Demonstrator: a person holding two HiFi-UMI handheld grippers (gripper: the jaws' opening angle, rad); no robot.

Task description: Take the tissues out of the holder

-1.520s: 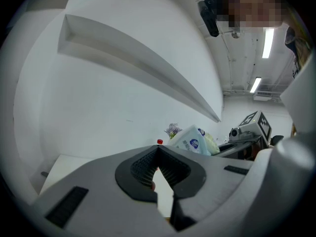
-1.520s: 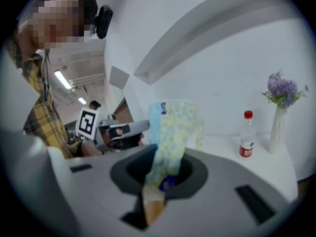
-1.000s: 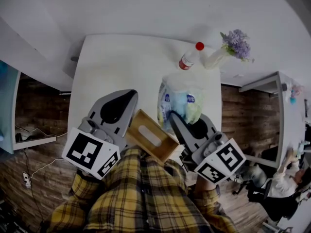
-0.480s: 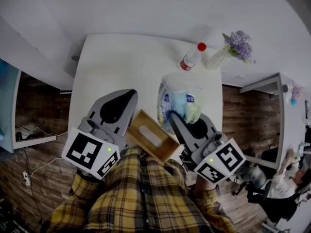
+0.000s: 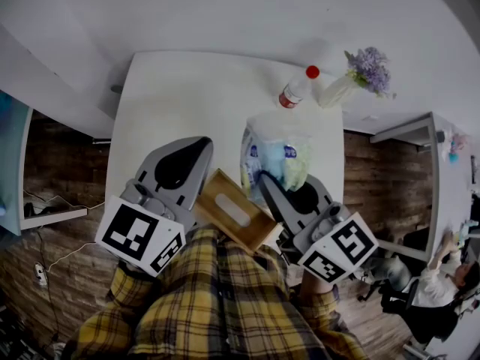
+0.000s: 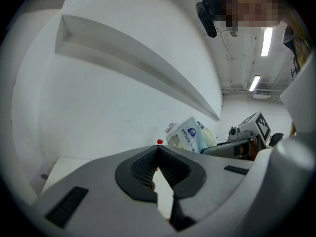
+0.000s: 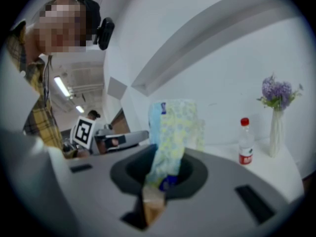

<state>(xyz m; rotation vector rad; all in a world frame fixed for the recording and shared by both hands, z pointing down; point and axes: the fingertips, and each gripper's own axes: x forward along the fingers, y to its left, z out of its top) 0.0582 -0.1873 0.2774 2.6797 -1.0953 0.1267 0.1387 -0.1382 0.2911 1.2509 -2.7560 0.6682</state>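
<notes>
**Wooden holder** (image 5: 234, 210): set at the near edge of the white table (image 5: 180, 96), slot upward.

**Tissue pack** (image 5: 276, 150): held upright just beyond the holder's far right corner, pinched at its lower end by the right gripper (image 5: 265, 180) (jaws clamped on the wrapper).

**Left gripper** (image 5: 201, 150): placed just beside the holder's left side, jaws closed together, nothing between.

**Red-capped bottle** (image 5: 294, 90), **vase of purple flowers** (image 5: 352, 77): stood well beyond the holder, behind the pack.
</notes>
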